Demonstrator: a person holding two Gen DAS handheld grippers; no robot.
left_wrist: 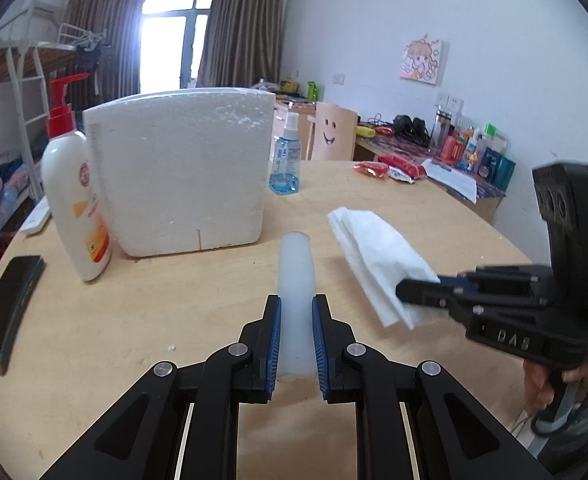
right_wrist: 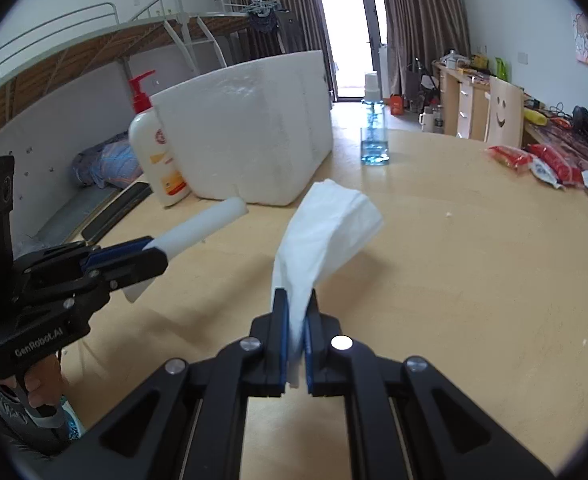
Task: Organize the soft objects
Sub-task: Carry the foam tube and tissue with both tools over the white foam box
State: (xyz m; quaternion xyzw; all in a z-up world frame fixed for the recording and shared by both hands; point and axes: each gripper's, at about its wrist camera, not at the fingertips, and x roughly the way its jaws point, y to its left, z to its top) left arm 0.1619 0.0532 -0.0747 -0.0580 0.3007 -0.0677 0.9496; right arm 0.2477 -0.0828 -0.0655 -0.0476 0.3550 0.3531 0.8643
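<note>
My left gripper (left_wrist: 296,304) is shut on a translucent white foam tube (left_wrist: 296,264), which sticks forward above the wooden table (left_wrist: 173,300). In the right wrist view that same left gripper (right_wrist: 149,250) holds the tube (right_wrist: 205,224) at the left. My right gripper (right_wrist: 297,300) is shut on a crumpled white tissue (right_wrist: 326,224) that rises from its blue pads. The left wrist view shows the right gripper (left_wrist: 402,292) at the right with the tissue (left_wrist: 374,256) hanging from it. A white foam box (left_wrist: 181,172) stands upright behind both.
A lotion bottle with a red pump (left_wrist: 73,200) stands left of the box, a blue spray bottle (left_wrist: 285,160) to its right. A black phone (left_wrist: 9,312) lies at the table's left edge. Red snack packets (left_wrist: 390,168) lie far right. A desk and chair stand beyond.
</note>
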